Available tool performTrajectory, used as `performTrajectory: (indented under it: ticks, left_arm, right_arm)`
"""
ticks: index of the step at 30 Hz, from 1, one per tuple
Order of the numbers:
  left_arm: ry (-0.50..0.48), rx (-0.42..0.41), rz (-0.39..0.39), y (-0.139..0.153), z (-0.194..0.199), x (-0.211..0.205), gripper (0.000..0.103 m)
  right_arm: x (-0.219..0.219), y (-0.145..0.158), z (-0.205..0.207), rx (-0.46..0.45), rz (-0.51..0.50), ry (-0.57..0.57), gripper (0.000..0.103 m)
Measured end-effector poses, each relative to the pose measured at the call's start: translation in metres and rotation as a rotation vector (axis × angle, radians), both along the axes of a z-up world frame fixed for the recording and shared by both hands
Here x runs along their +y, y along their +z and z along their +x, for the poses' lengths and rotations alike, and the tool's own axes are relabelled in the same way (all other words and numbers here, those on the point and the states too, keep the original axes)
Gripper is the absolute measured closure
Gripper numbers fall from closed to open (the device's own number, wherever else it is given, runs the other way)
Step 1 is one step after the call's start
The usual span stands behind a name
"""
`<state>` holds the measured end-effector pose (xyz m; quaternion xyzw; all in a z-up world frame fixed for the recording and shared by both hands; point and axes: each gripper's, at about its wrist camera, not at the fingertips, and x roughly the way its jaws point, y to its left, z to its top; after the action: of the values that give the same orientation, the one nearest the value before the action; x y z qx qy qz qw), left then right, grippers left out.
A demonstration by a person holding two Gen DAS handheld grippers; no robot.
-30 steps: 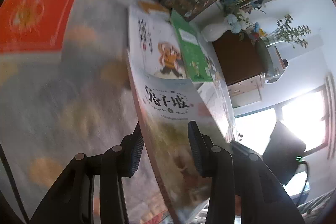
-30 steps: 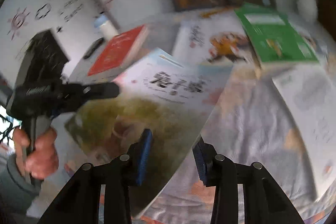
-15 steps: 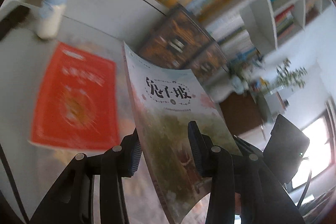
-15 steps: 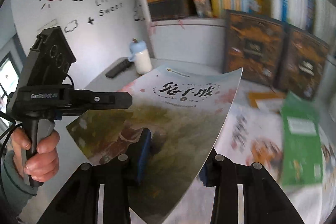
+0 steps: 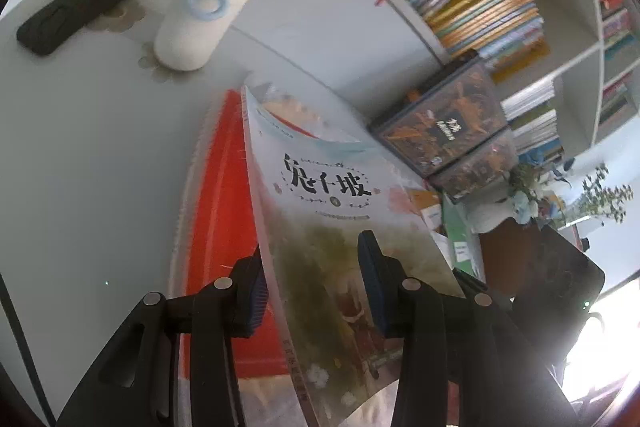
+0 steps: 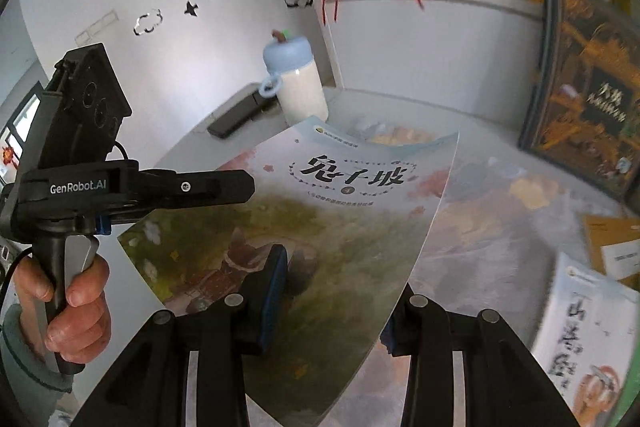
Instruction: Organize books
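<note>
Grey tabletop [image 5: 80, 155] spreads under everything, with white shelving [image 6: 420, 39] packed with upright books behind it. Above the table a thin, glossy picture book with a pale cover and black brush lettering [image 6: 320, 227] hangs in the air, tilted and slightly bowed, gripped at both lower corners. Under it lies a flat red paperback [image 5: 224, 227]. The left gripper [image 5: 312, 291], held by a hand in a grey sleeve [image 6: 68, 307], is closed on the book's left edge; the right gripper [image 6: 332, 291] pinches the lower right edge, one blue pad on the cover. A white bottle with a blue cap [image 6: 298, 83] stands near the back, beside a flat black case [image 6: 240, 111].
</note>
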<state>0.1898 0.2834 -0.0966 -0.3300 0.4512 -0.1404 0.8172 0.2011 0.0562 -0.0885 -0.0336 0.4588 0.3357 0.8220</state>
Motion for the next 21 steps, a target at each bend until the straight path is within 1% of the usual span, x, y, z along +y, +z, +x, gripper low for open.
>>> performTrajectory:
  ticks: [3,7,11,12,14,18,21]
  left_arm:
    - [0.015,0.013,-0.016,-0.008,0.001,0.004,0.066]
    - [0.035,0.051,0.005,-0.019,0.003,0.008,0.066]
    - [0.093,0.053,0.008,-0.026,0.001,0.019,0.066]
    - [0.098,0.048,-0.004,-0.027,0.001,0.023,0.066]
    - [0.125,0.049,-0.013,-0.027,0.000,0.029,0.066]
    - [0.155,0.043,0.000,-0.022,-0.007,0.035,0.066]
    - [0.143,0.027,0.042,-0.011,-0.017,0.031,0.066]
  right_arm:
    - [0.005,-0.011,0.006,0.016,-0.004,-0.010,0.064]
    - [0.010,-0.022,0.011,0.049,-0.009,-0.030,0.064]
    - [0.016,-0.033,0.011,0.065,-0.043,-0.047,0.064]
    - [0.017,-0.037,0.010,0.075,-0.046,-0.050,0.064]
    - [0.018,-0.043,0.009,0.095,-0.053,-0.057,0.064]
    - [0.020,-0.042,0.007,0.088,-0.054,-0.066,0.064]
    - [0.021,-0.042,0.007,0.094,-0.069,-0.060,0.063]
